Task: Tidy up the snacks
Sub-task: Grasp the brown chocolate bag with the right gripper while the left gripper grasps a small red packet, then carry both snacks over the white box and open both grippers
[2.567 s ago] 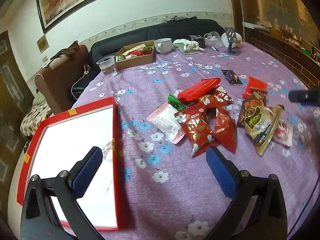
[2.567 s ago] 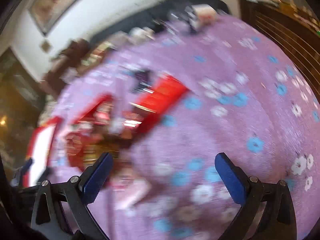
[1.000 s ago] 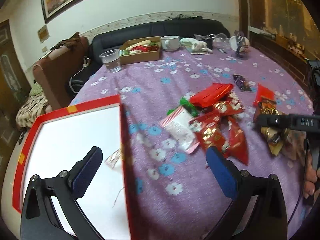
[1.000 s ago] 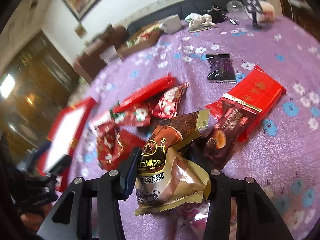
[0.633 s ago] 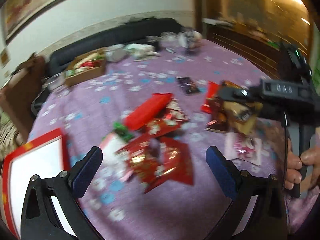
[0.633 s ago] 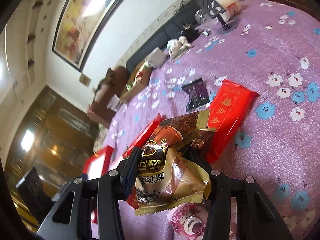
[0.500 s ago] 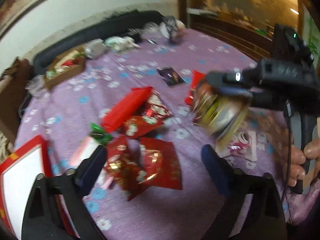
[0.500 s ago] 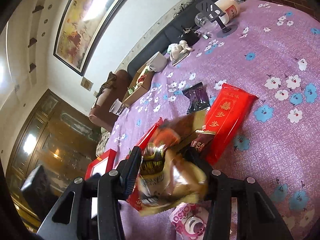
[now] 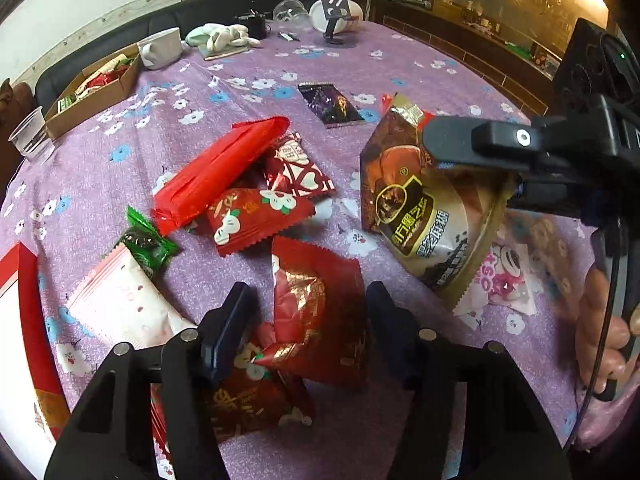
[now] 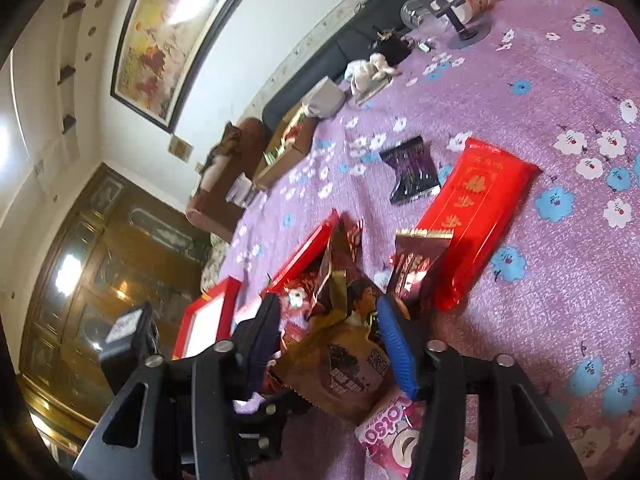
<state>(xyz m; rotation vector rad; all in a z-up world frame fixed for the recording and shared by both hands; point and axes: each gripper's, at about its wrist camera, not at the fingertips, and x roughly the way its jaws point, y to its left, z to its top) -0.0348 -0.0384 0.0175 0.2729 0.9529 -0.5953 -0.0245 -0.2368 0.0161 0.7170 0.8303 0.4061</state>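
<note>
My right gripper (image 10: 328,340) is shut on a brown and gold snack bag (image 10: 344,356) and holds it above the table; the bag also shows in the left wrist view (image 9: 424,208) under the right gripper (image 9: 460,148). My left gripper (image 9: 308,320) has its jaws closed around a red foil snack packet (image 9: 320,304) on the purple flowered tablecloth (image 9: 400,72). More red packets (image 9: 256,216), a long red pack (image 9: 216,168), a green candy (image 9: 144,240) and a white-pink packet (image 9: 124,304) lie in a heap.
A red-rimmed white tray (image 9: 12,312) lies at the left edge. A pink packet (image 9: 504,280), a dark purple packet (image 9: 332,104) and a long red pack (image 10: 476,216) lie to the right. A cardboard box (image 9: 92,88), cup (image 9: 30,132), bowl (image 9: 160,48) stand far back.
My right gripper closed on the brown and gold bag and lifted it off the table. My left gripper swung right from the tray to the heap and narrowed around the red foil packet.
</note>
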